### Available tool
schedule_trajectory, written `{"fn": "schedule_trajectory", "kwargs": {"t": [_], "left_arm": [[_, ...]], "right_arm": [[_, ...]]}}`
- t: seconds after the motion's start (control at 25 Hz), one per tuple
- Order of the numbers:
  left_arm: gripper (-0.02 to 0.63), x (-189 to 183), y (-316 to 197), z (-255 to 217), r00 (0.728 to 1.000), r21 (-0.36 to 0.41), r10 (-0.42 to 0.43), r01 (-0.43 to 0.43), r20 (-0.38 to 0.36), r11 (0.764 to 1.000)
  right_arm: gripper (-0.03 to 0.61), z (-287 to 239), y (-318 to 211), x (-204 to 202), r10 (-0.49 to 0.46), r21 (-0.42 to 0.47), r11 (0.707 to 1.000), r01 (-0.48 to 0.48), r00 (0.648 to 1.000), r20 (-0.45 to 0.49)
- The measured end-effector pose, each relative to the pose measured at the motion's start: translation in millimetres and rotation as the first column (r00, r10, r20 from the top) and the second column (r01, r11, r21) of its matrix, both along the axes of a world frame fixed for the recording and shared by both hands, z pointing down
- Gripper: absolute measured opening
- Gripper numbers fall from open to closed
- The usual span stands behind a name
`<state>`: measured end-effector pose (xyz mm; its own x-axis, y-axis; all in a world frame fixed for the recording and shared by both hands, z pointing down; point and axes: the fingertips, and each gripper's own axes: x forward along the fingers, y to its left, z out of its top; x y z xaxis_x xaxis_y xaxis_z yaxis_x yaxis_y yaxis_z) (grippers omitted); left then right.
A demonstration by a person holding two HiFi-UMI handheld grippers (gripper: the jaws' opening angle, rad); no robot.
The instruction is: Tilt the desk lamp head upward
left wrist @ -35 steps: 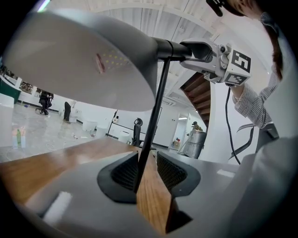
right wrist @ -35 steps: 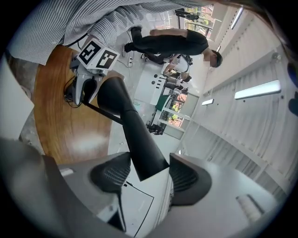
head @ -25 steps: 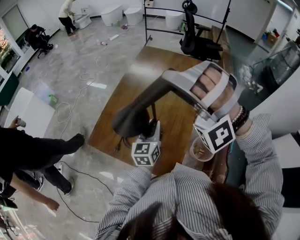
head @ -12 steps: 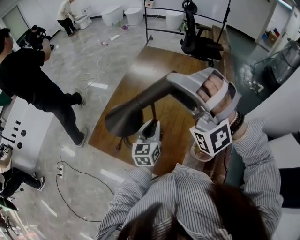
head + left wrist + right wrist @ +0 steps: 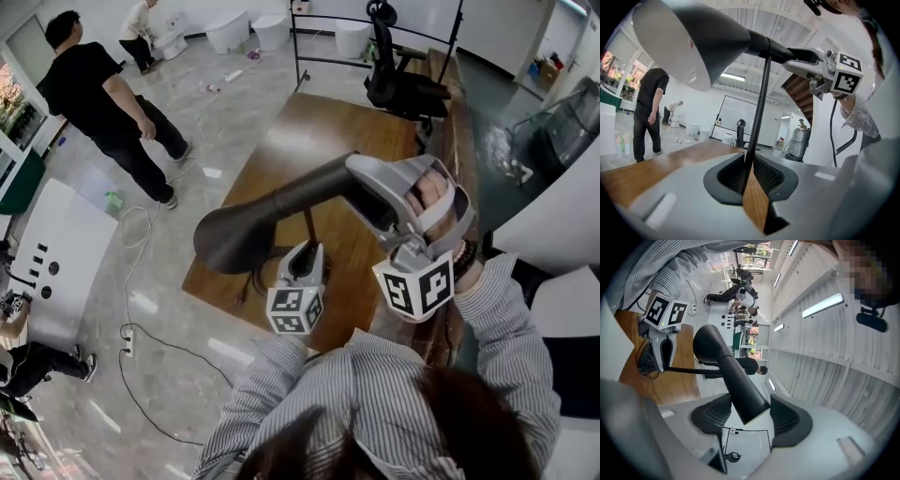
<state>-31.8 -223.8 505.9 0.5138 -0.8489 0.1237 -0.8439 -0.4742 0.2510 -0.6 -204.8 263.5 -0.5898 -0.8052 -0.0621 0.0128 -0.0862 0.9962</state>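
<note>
The right claw (image 5: pixel 747 414) is pinching the tapered back end of the lamp head (image 5: pixel 234 239), its two ribbed pads pressing either side of the dark neck. The left claw (image 5: pixel 749 171) is clamping the thin upright stem (image 5: pixel 759 108) low down, jaws nearly together on it, and is acting as the anchor.

From where I'm standing, the change over the last second is all on the right side. The person's right wrist is rolling, and the marker cube on that claw is now showing a different face and sitting a little lower than it was. The shade is answering that roll. It is swinging out and away from the stem, and more of the neck is showing in the head view than a second ago. The left claw and the stem are not shifting at all.

The lamp is standing on the near edge of the wooden desk (image 5: pixel 281 150), with the head hanging out beyond that edge over the floor. In the left gripper view the shade's pale mouth is facing down and to the side, and the neck is running roughly level into the right claw.

I'd say the tilt is under way but not finished, because the mouth is not yet pointing up. Behind them, a person in black (image 5: pixel 103 89) is walking across the floor, well clear of the desk.
</note>
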Motion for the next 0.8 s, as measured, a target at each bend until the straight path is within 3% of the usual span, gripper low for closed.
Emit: {"fn": "schedule_trajectory", "kwargs": {"t": [0.52, 0.8], "left_arm": [[0.046, -4, 1, 2, 0.999, -0.004, 0.026, -0.026, 0.019, 1.0], [0.046, -2, -3, 0, 0.999, -0.008, 0.028, -0.028, 0.017, 1.0]], "right_arm": [[0.247, 13, 0, 2, 0.034, -0.037, 0.999, -0.026, 0.974, 0.222], [0.247, 20, -3, 9, 0.059, -0.105, 0.994, -0.023, 0.936, 0.348]]}}
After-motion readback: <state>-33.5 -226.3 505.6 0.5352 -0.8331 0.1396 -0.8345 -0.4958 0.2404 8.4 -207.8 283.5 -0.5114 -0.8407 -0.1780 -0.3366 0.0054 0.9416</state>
